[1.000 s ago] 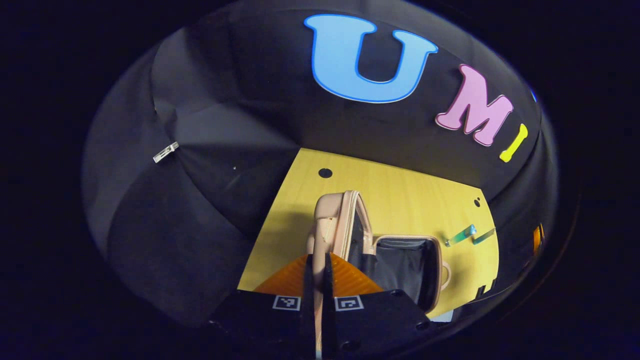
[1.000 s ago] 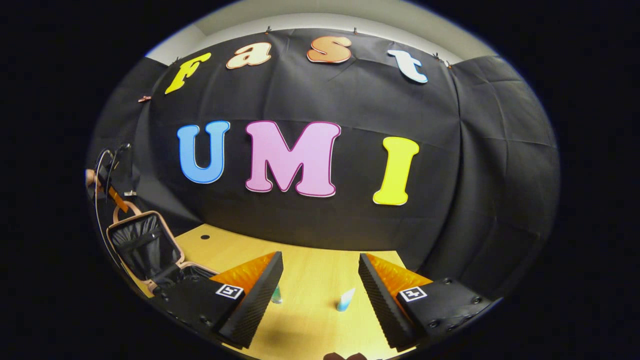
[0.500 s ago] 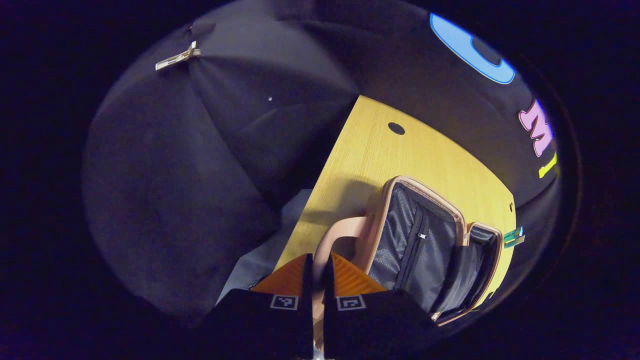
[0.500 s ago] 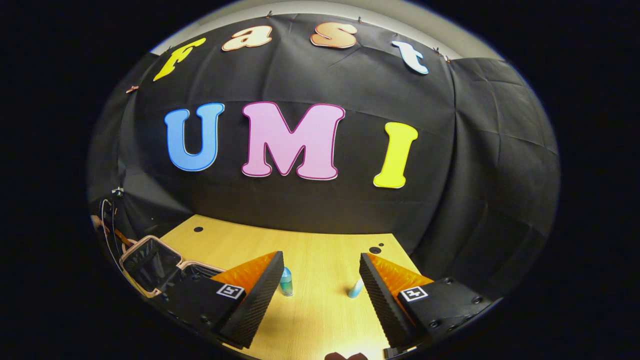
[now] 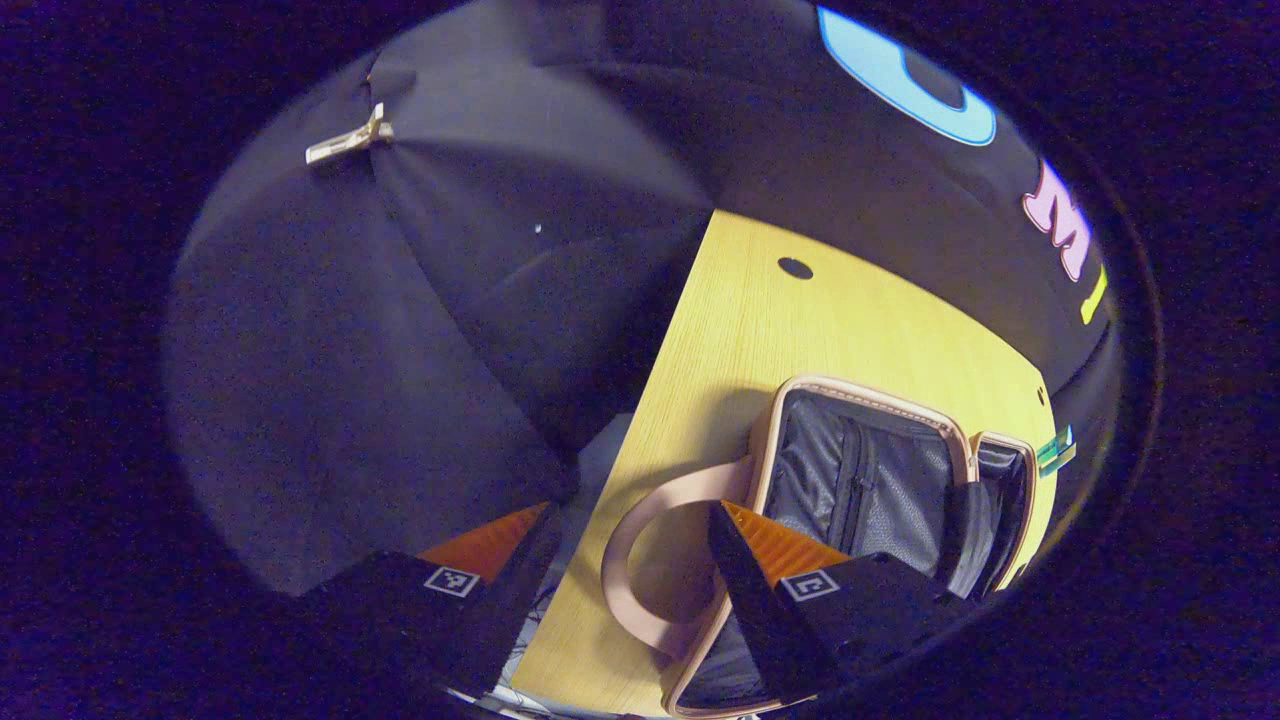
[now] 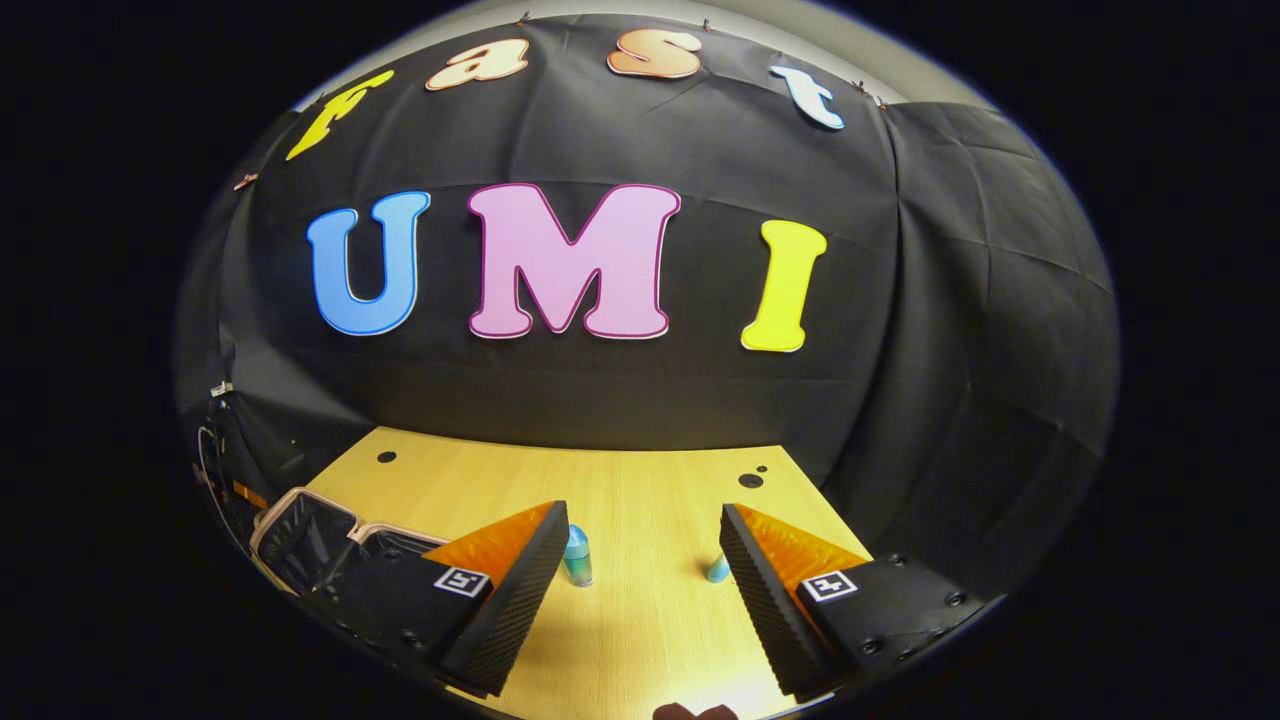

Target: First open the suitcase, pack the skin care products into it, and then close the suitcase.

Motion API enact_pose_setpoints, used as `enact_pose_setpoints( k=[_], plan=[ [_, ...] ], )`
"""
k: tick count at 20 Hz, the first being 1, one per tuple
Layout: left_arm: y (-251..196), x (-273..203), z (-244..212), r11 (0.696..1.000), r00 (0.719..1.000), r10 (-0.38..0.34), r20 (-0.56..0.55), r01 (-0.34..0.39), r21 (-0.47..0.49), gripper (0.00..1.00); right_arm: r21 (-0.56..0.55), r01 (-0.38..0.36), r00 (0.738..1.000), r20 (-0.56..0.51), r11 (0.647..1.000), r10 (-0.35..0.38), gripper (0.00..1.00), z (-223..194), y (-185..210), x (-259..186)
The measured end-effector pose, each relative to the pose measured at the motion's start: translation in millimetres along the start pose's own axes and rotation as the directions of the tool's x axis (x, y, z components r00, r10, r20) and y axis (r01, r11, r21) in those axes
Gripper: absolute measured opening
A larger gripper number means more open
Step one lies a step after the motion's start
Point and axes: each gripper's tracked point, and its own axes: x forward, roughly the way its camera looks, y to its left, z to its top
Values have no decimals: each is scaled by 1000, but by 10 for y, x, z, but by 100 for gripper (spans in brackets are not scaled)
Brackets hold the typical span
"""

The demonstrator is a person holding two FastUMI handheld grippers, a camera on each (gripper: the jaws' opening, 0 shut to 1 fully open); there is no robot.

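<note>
A pale pink suitcase (image 5: 860,395) lies open flat on the wooden table (image 5: 760,320), its dark lined halves facing up. Its loop handle (image 5: 640,570) rests on the table between the fingers of my left gripper (image 5: 630,560), which is open and holds nothing. In the right gripper view the suitcase (image 6: 300,515) sits at the far left. My right gripper (image 6: 640,570) is open above the table. A teal bottle (image 6: 577,555) stands by its left finger and a light blue tube (image 6: 717,568) by its right finger. The products (image 5: 1055,452) appear small beyond the suitcase.
The table's left edge (image 5: 650,380) runs close beside the suitcase, with black cloth hanging past it. Cable holes (image 6: 750,480) mark the tabletop near the back wall. Bare wood (image 6: 640,490) stretches between the products and the wall.
My left gripper has let go of the suitcase handle and opened wide. The lid has dropped flat onto the table. My right gripper has drifted slightly and stays open.
</note>
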Motion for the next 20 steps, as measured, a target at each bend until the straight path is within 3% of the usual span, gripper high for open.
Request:
enact_pose_setpoints(
  k=[4,6,7,8,10,13,15,16,20],
  plan=[
    [-508,-537,499,995,969,-32,245,8,99,95,-29,8,1000,12,1000,-7,96,-26,-46,49],
    [-930,-899,708,988,932,-88,352,38,148,95,-40,16,1000,18,999,-15,96,-33,-104,81],
    [-1156,-1079,782,985,911,-119,394,57,166,89,-41,20,1000,19,999,-19,96,-30,-136,98],
    [-1449,-1304,844,981,881,-161,445,95,167,95,-39,18,1000,20,999,-17,96,-50,-173,105],
    [-2089,-1538,767,963,843,-261,470,192,191,95,-37,12,1000,10,999,-12,97,-120,-222,143],
    [-2849,-1636,587,943,809,-328,488,246,226,96,-29,-21,1000,-1,999,21,97,-211,-258,201],
    [-3550,-1779,451,911,777,-409,478,317,265,96,-39,-38,999,-21,998,38,97,-346,-337,298],
    [-4027,-1822,332,881,754,-470,459,365,301,96,-30,-42,999,-32,999,41,96,-413,-402,367],
    [-4955,-1595,37,826,751,-549,367,419,377,96,-30,-65,995,-76,997,63,97,-678,-558,618]
  ],
)
